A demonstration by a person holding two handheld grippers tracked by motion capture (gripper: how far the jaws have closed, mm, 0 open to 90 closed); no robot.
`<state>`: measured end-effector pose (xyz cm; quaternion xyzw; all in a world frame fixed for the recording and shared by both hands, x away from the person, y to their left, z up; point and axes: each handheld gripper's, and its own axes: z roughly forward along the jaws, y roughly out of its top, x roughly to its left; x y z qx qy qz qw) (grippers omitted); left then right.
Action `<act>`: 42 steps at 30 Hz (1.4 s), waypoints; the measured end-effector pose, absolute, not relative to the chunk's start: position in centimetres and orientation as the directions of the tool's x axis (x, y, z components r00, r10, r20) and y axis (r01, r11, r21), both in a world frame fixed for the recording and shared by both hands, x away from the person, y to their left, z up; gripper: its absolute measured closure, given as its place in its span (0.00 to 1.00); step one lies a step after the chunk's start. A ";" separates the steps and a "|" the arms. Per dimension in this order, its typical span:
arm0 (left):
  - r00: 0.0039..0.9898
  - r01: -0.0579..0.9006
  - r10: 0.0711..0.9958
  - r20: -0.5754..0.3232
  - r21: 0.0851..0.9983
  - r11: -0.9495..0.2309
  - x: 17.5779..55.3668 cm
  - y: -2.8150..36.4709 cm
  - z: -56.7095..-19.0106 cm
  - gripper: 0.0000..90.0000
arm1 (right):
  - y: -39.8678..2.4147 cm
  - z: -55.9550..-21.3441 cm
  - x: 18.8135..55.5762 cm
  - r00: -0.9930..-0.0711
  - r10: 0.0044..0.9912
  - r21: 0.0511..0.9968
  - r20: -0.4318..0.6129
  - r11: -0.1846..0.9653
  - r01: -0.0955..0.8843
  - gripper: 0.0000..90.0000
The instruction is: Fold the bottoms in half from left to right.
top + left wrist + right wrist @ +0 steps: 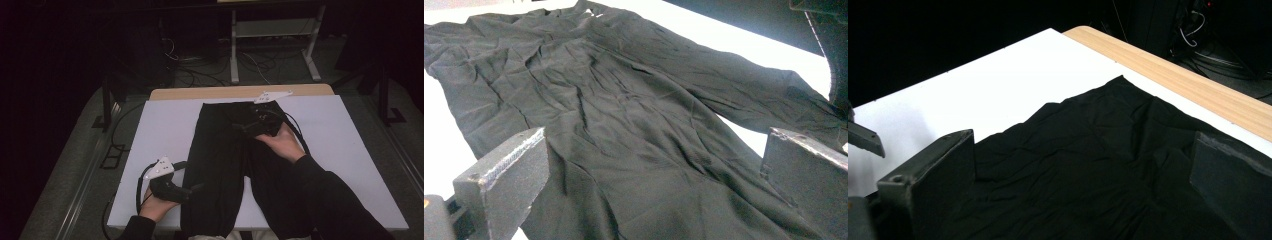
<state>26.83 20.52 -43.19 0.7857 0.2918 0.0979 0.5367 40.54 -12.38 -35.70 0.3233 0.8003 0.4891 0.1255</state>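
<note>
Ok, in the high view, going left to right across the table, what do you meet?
Bare white table → left gripper at the trousers' edge → black trousers → right gripper over their upper part → bare white table again.

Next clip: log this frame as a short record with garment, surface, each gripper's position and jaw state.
garment: black trousers, spread flat, waist at the far end, legs toward the person
surface: white table top with a wooden far edge
left gripper: at the near left leg's outer edge, jaws open, fabric between them
right gripper: over the waist area, jaws open, above the fabric
grip: neither is closed on the trousers
</note>
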 end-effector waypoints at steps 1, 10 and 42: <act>0.811 0.354 0.563 -0.160 0.900 -0.254 26.8 20.5 -43.2 0.00 | -12.2 -35.8 40.6 -0.760 0.640 0.864 0.114 0.313 0.394 0.00; 0.811 0.352 0.562 -0.161 0.902 -0.251 26.8 20.6 -43.2 0.00 | -10.9 -36.1 41.6 -0.760 0.640 0.858 0.115 0.321 0.400 0.00; 0.817 0.355 0.550 -0.172 0.902 -0.245 26.8 20.5 -43.1 0.00 | -6.9 -37.0 46.2 -0.737 0.670 0.839 0.093 0.346 0.421 0.00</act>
